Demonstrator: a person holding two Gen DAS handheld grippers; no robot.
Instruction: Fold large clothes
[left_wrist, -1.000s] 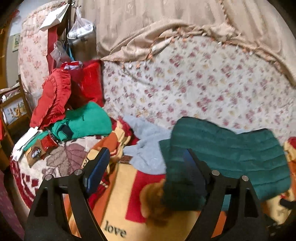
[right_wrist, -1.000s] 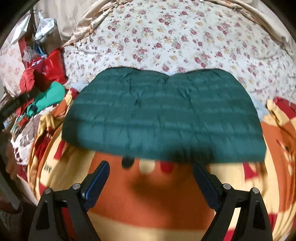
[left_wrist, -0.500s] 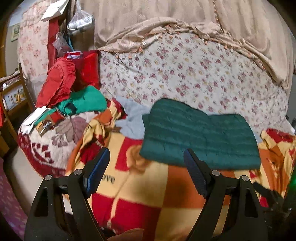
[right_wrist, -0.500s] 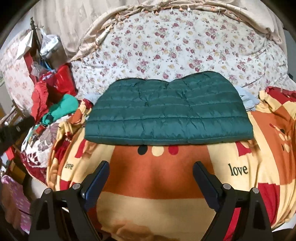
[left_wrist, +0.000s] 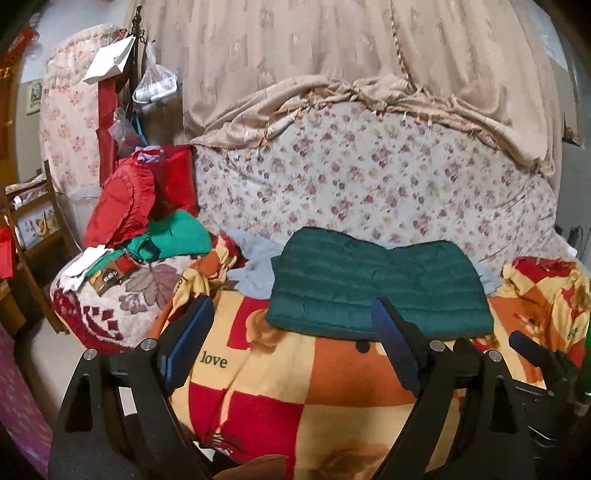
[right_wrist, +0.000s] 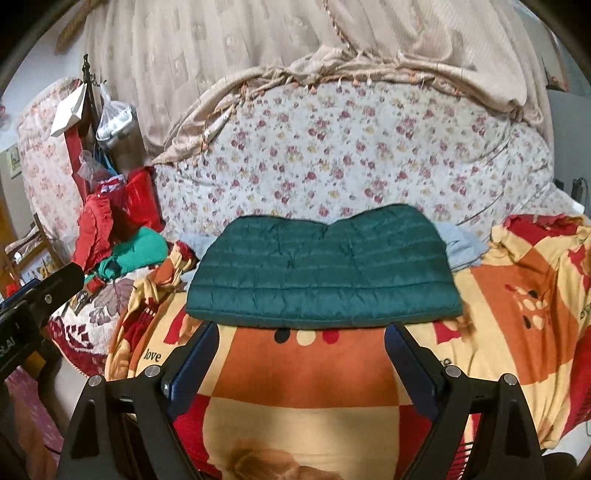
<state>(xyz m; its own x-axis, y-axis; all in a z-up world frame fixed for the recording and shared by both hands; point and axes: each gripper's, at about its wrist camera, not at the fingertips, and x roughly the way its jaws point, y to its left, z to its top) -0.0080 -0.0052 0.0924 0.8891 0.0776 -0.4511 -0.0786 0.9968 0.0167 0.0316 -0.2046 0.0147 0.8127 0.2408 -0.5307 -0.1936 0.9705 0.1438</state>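
A dark green quilted jacket (left_wrist: 376, 284) lies folded into a flat rectangle on the orange, red and yellow blanket (left_wrist: 295, 387); it also shows in the right wrist view (right_wrist: 325, 277). My left gripper (left_wrist: 291, 332) is open and empty, held back from the bed, short of the jacket's near edge. My right gripper (right_wrist: 299, 350) is open and empty, also short of the near edge. The right gripper's body shows at the right edge of the left wrist view (left_wrist: 543, 362).
A light blue garment (left_wrist: 255, 266) lies under and behind the jacket. A pile of red and bright green clothes (left_wrist: 147, 221) sits at the left on a leaf-patterned quilt (left_wrist: 122, 295). A floral mattress (right_wrist: 351, 158) stands behind. A coat stand with bags (left_wrist: 136, 85) is at the left.
Both grippers have pulled back and up from the jacket, which now looks smaller and farther. The jacket lies still, folded as before.
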